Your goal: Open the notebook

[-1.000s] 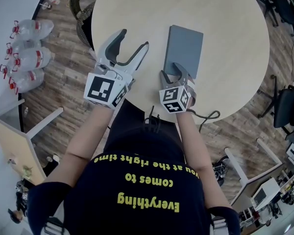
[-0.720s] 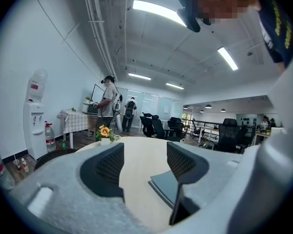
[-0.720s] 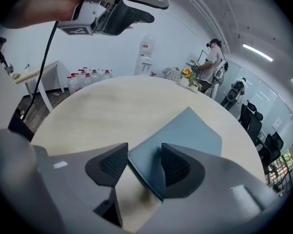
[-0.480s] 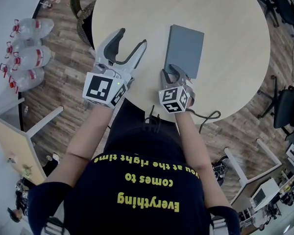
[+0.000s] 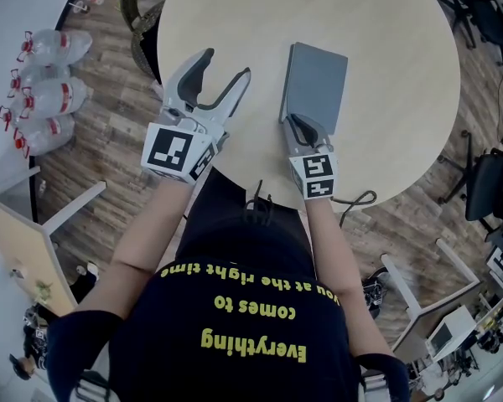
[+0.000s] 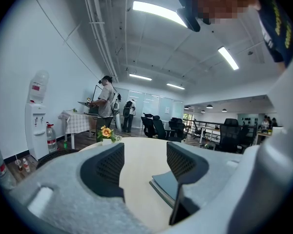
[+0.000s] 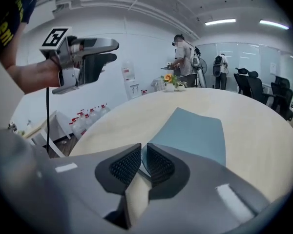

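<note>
A grey-blue notebook (image 5: 318, 82) lies on the round pale table (image 5: 377, 23). My right gripper (image 5: 294, 123) sits at its near left corner. Its jaws have just been closing, and in the right gripper view the pads (image 7: 128, 164) pinch the corner of the cover of the notebook (image 7: 195, 130). The cover's left edge stands slightly raised. My left gripper (image 5: 222, 67) hovers open and empty above the table, left of the notebook. In the left gripper view the notebook (image 6: 165, 183) lies beyond the right jaw.
Several water bottles (image 5: 50, 82) lie on the wooden floor at the left. A black cable (image 5: 356, 199) hangs off the table's near edge. Office chairs (image 5: 490, 182) stand at the right. A small flower pot (image 6: 106, 133) is on the table's far side, with people beyond.
The right gripper rolled, rose a little and closed its jaws on the notebook's near left corner; the cover's left edge lifted slightly. The left gripper stayed still.
</note>
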